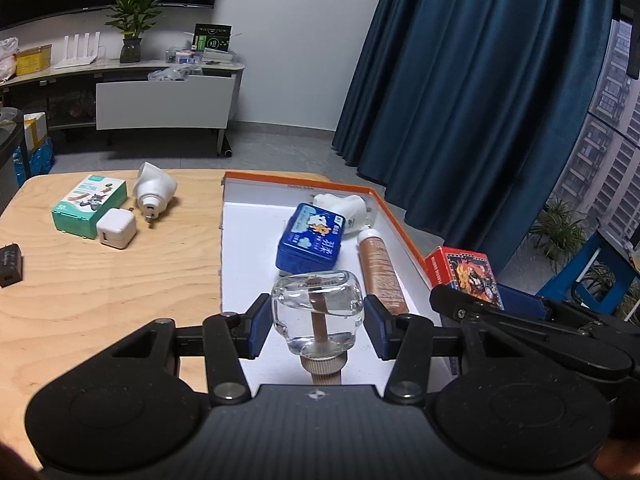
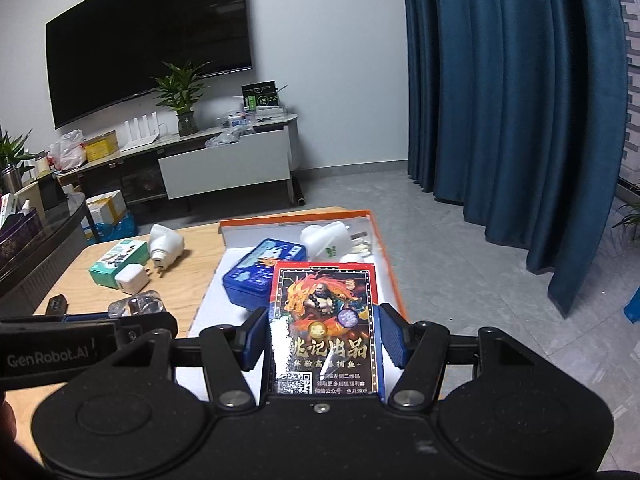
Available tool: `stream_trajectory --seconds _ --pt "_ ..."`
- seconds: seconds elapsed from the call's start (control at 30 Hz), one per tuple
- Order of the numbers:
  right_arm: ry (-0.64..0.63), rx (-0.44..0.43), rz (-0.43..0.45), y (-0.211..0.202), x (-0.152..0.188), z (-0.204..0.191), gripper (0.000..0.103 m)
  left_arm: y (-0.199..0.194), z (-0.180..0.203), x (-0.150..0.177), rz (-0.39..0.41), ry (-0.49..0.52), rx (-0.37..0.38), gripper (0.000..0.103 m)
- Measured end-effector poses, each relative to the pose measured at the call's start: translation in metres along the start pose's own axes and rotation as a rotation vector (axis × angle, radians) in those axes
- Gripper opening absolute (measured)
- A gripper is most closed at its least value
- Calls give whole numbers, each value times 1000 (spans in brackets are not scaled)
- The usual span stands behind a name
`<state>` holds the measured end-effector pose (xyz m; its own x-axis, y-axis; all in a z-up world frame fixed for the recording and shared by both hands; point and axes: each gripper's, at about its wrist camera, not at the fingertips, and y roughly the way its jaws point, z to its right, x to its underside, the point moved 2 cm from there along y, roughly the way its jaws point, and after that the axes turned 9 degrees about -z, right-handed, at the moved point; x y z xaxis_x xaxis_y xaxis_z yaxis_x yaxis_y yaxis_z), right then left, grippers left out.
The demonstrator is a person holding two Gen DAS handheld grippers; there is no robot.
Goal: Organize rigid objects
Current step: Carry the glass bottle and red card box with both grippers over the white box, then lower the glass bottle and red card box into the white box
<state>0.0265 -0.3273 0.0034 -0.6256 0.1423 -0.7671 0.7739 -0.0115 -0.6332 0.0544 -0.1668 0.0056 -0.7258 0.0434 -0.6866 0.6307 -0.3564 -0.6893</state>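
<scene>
Glass bottle clamped in left gripper, right gripper pinching card box.

Home living rm: TV, curtains.

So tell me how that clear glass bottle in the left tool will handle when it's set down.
The clear glass bottle looks smooth, so it may slip between the left tool's pads. Being thick glass with liquid inside, it's probably heavy for its size and could crack if dropped. Its rounded corners suggest it might rock.
</scene>
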Motion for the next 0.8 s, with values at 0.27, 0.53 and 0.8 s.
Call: stream_trajectory --seconds 0.27,0.53,0.8 --pt "6 13 -2 0 4 12 70 2 9 2 -5 5 0 50" --pt "-15 13 -9 3 6 10 70 3 10 4 -14 7 -4 50" --pt "-34 11 -12 4 5 7 70 0 10 3 -2 4 -6 50"
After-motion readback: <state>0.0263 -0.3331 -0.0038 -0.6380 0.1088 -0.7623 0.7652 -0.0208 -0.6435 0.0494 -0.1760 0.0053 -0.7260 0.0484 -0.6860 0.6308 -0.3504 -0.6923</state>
